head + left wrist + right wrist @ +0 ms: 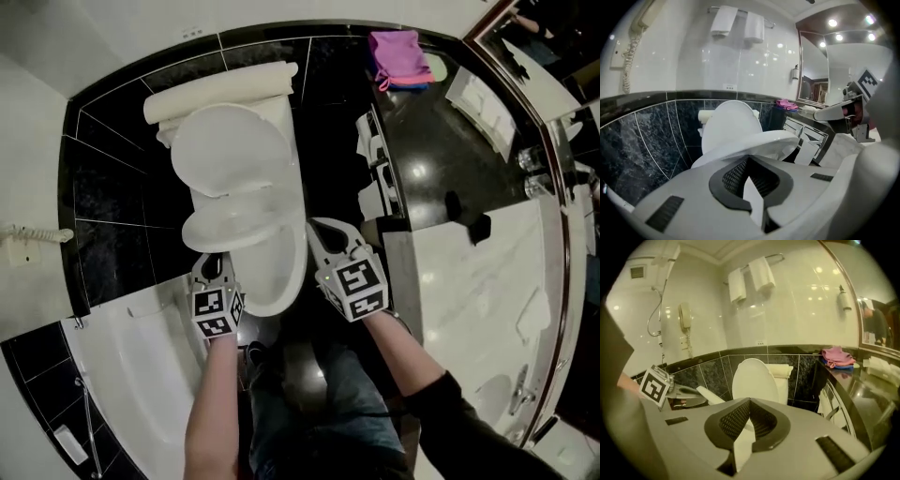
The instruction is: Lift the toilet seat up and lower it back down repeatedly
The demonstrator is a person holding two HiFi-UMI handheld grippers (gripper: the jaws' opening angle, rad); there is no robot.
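The left gripper [747, 161] has its fingers pressed together, tips just under the front rim of the half-raised toilet seat [754, 143]. The right gripper [749, 403] is also closed and empty, beside the bowl [281, 272]. One lid [230, 150] stands upright against black wall tiles [642, 140]. Two towels [761, 273] hang above. One pink cloth [398, 52] lies on the dark worktop [441, 159].

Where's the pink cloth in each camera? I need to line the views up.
Head view: pink cloth at the top, right of centre, on the dark counter.
Left gripper view: small, right of centre, at mid-height.
Right gripper view: at the right, at mid-height.
Shared landmark: the raised toilet lid.
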